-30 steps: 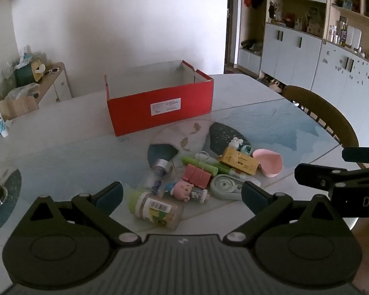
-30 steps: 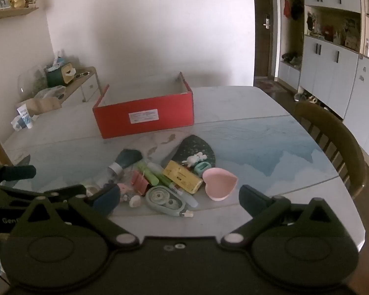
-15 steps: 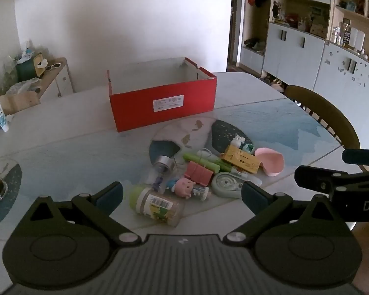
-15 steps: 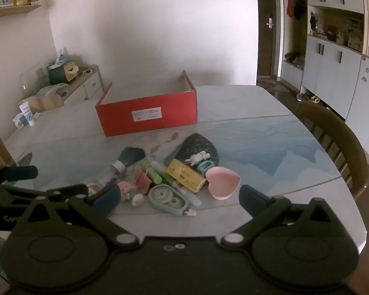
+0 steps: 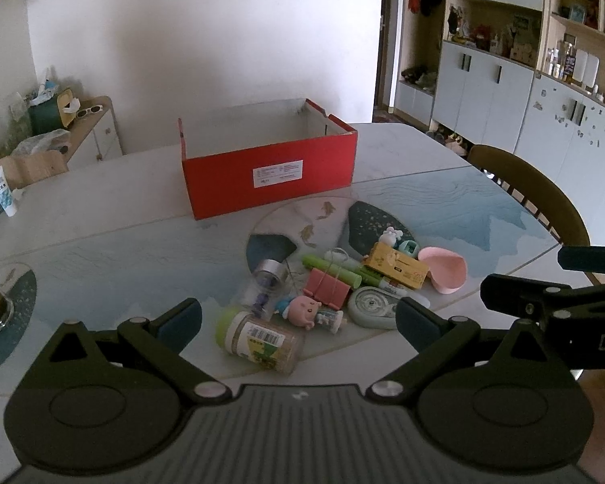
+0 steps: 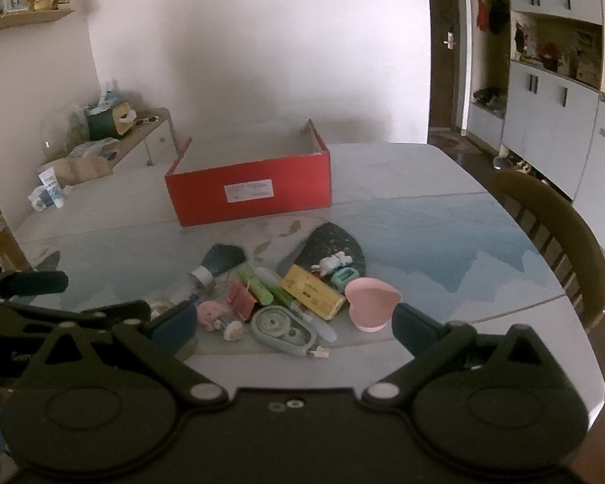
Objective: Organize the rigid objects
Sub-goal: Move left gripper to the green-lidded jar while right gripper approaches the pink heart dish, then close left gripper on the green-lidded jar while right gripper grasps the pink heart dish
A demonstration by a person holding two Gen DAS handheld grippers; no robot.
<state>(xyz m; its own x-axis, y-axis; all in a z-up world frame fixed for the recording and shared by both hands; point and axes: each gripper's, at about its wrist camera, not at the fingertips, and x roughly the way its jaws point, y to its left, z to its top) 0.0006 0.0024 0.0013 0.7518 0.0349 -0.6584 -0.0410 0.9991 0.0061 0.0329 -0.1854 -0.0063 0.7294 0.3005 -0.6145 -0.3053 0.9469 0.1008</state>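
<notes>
The pile of small items sits just ahead of both tools, and nearest of all is the green-capped jar (image 5: pixel 261 341), lying on its side right between the left gripper (image 5: pixel 298 318) fingers, cap toward the left finger, long axis running across the opening, slightly slanted. That makes the left the nearer tool for it. Over on the other side, the right gripper (image 6: pixel 294 320) has the grey tape dispenser (image 6: pixel 283 329) dead ahead and the pink heart dish (image 6: pixel 372 302) just inside its right finger. Both tools hover low and level with fingers spread wide, nothing held. The red box (image 5: pixel 268 165) waits beyond the pile, straight ahead, apparently empty.
</notes>
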